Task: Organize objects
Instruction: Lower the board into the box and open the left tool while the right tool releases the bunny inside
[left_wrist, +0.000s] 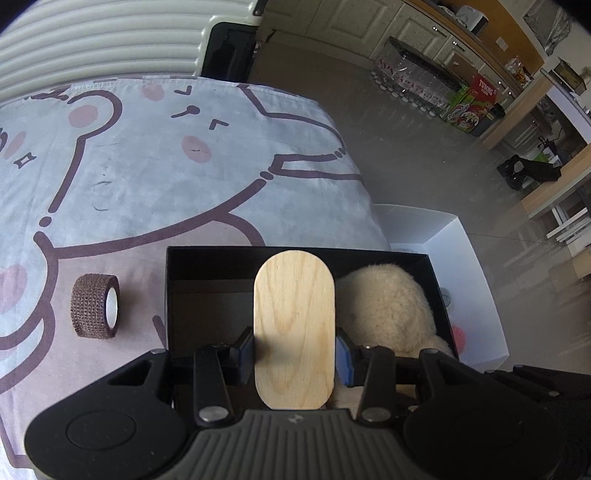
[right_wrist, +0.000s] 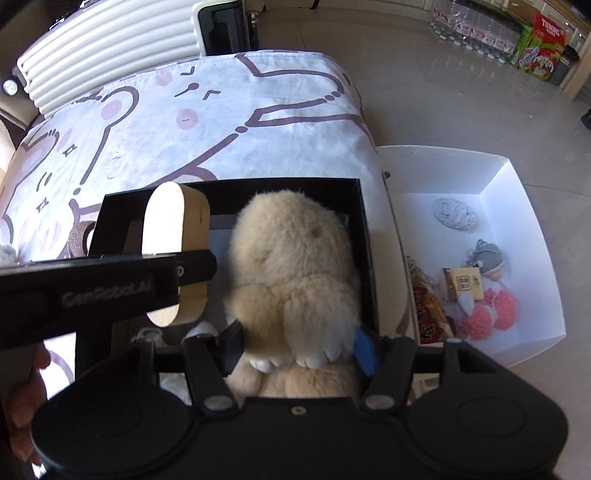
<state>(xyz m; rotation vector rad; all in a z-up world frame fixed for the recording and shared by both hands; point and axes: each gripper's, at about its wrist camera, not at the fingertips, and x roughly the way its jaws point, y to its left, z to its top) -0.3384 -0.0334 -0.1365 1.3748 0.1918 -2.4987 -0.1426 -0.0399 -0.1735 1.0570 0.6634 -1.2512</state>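
A table draped in a pale cloth printed with brown-outlined cartoon bears (left_wrist: 155, 177) fills most of both views, and a cream ribbed hard-shell suitcase (left_wrist: 96, 37) is seen standing behind its far edge. Beside the table's right side, lower down, an open white cardboard box (right_wrist: 517, 206) is seen holding small knitted and pink pom-pom trinkets and a snack packet. On the cloth near the right edge a shallow black rectangular box (left_wrist: 207, 266) is placed, and its right half is taken up by a fluffy cream plush rabbit (right_wrist: 295, 266). The left gripper (left_wrist: 294, 354) is held over the left half of the black box, its blue-padded fingers pinched against the long sides of a flat oval box of light wood (left_wrist: 294, 325), which is carried on edge above the box interior, just beside the plush. The right gripper (right_wrist: 299, 343) is lowered at the near end of the black box, its fingers closed on the lower part of the plush rabbit. A roll of brown woven bandage tape (left_wrist: 96, 306) is left lying on its side on the cloth, just left of the black box.
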